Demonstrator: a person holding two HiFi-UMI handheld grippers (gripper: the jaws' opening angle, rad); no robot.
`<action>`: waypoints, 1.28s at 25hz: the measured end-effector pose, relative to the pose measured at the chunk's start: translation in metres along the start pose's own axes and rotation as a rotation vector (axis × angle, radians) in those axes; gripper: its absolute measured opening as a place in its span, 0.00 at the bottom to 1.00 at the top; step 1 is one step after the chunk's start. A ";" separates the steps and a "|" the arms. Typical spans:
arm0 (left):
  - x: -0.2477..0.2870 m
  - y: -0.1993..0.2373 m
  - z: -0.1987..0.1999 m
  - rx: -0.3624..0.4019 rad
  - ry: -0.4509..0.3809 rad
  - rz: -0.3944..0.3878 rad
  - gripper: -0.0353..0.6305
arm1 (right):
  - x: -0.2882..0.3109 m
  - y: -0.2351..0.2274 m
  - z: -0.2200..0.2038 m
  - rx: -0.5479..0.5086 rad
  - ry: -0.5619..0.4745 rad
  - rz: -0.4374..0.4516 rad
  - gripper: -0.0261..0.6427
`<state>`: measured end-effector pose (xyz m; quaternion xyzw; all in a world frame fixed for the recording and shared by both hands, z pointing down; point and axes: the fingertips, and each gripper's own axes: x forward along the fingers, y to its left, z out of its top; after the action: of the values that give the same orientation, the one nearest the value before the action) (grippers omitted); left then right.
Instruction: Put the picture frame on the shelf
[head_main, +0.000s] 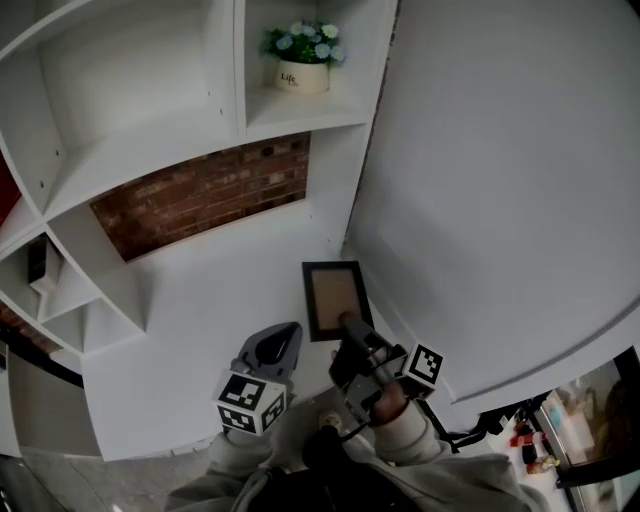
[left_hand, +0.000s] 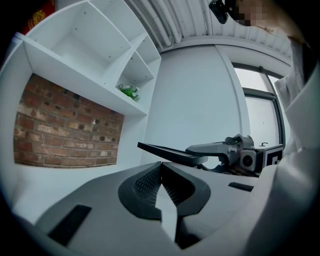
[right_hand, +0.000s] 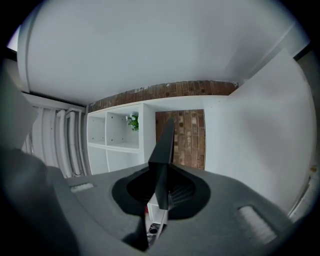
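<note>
A dark picture frame with a brownish insert is held flat over the white lower shelf surface, near the right wall. My right gripper is shut on its near edge. In the right gripper view the frame stands edge-on between the pads. My left gripper hovers just left of it, jaws together with nothing between them. In the left gripper view, the frame and the right gripper appear to the right, beyond my left gripper.
The white shelf unit has several open cubbies. A potted plant stands in the upper right cubby. A brick panel backs the lower shelf. A white wall runs along the right.
</note>
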<state>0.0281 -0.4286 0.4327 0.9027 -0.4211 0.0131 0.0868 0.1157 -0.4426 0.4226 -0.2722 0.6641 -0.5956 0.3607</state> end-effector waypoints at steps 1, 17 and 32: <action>0.007 0.002 0.003 0.005 -0.001 0.005 0.06 | 0.005 0.002 0.007 -0.003 0.009 0.003 0.10; 0.096 0.030 0.103 0.054 -0.036 0.062 0.06 | 0.093 0.088 0.092 -0.033 0.172 0.060 0.10; 0.128 0.069 0.208 0.136 -0.097 0.122 0.06 | 0.184 0.183 0.121 -0.050 0.342 0.161 0.10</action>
<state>0.0476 -0.6038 0.2503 0.8787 -0.4774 0.0032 0.0037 0.1165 -0.6336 0.2101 -0.1219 0.7500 -0.5858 0.2819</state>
